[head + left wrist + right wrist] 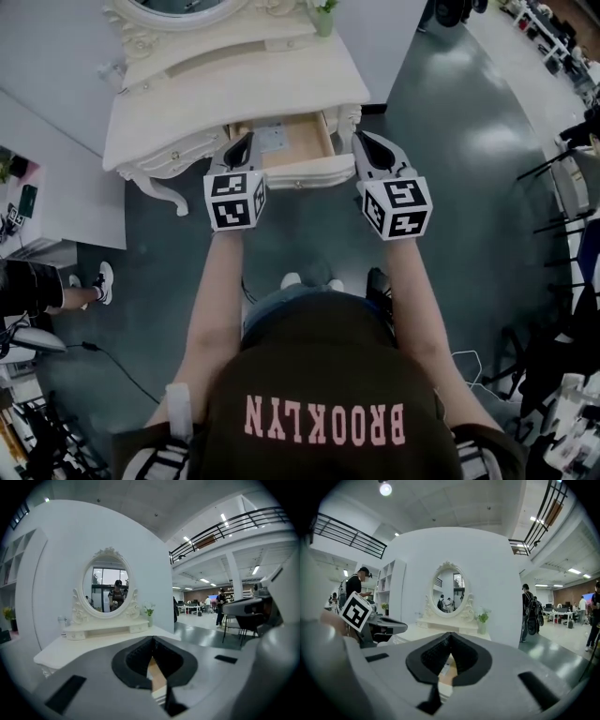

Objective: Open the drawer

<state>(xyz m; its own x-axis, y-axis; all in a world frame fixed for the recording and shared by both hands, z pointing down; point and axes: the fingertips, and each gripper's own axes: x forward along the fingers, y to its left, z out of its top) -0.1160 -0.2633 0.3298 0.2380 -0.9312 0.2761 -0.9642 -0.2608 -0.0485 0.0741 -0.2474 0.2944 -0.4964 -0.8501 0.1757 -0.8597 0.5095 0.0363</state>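
The left gripper (247, 141) has its jaws pressed together on nothing, and so does the right gripper (364, 139). The cream carved drawer with a pale wooden floor (298, 141) stands pulled out, between both jaw tips and below them.

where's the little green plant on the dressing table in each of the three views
Head view: the plant is at the top edge, a little right of centre.
Left gripper view: the plant is at mid-frame, above the jaws.
Right gripper view: the plant is right of centre, above the jaws.
Shared landmark: the oval mirror, left of the plant in every view.
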